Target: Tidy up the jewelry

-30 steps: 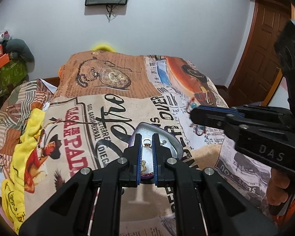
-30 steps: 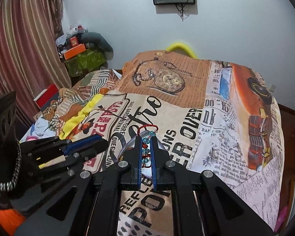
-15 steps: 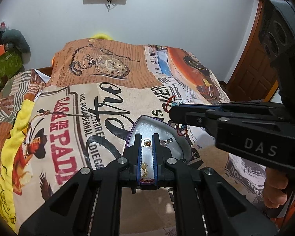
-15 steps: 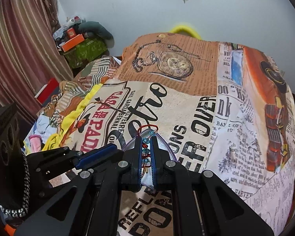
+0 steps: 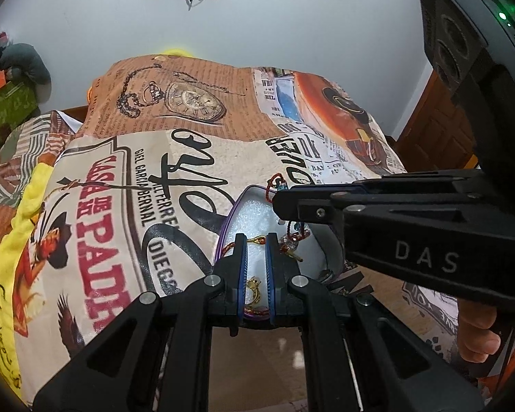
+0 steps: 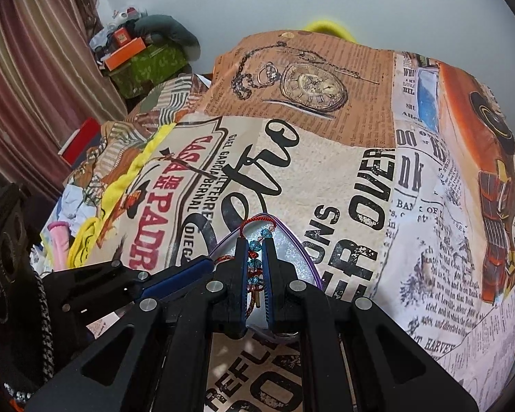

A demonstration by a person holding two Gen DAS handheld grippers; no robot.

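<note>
Your right gripper point(image 6: 254, 250) has its jaws pinching a red cord bracelet with blue beads point(image 6: 255, 245) — the cord loops out past the tips and the beaded part runs down between the pads. It hangs over the far point of the jewelry box point(image 5: 254, 216), a shallow, purple-rimmed tray with a white glittery lining that lies on the bed point(image 5: 202, 144), on the printed spread near its front edge.

Your left gripper point(image 5: 256, 250) reaches over the same box from the near side, jaws pressed close together. Whether they hold anything you cannot tell: a gold ring point(image 5: 252, 286) shows low between the pads and a gold chain point(image 5: 257, 239) crosses near the tips, both perhaps just lying on the lining behind.

In the left wrist view the right gripper comes in from the right, and a crystal charm with a gold piece point(image 5: 290, 245) lies in the box just below it. Your fingers point(image 5: 477, 329) wrap its handle at the right edge.
</note>
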